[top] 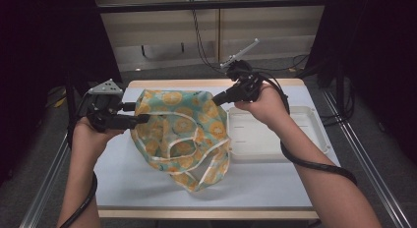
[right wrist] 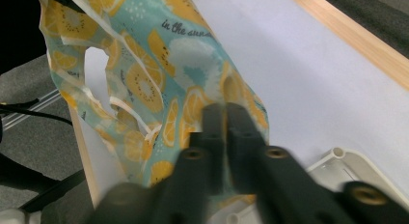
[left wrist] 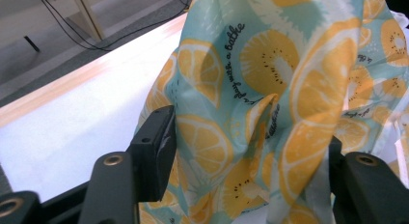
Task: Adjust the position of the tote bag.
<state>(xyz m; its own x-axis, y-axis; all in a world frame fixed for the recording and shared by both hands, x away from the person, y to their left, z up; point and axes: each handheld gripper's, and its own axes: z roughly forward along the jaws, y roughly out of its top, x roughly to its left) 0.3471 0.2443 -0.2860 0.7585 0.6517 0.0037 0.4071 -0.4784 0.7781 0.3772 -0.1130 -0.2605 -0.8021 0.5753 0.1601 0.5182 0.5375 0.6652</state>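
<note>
A thin teal fabric bag printed with orange and lemon slices and edged in white trim [top: 182,134] hangs lifted between both hands over the white-topped counter with a pale wooden edge [top: 142,186], its lower end draping down onto the counter surface near the front. The left tongs [top: 140,119] come in from the left at the bag's upper left edge; in the left gripper view the printed fabric [left wrist: 270,113] sits bunched between the two black jaws, which stand partly apart, and whether their pads press on it cannot be told. The right tongs [top: 217,99] reach the bag's upper right corner; in the right gripper view their jaws are drawn almost together, pinching the fabric [right wrist: 144,84] and holding that corner up. Just to the right of the bag, touching its hanging side in the high view, a shallow white rectangular plastic tray [top: 314,125] lies flat on the counter below the right hand [top: 265,107].
</note>
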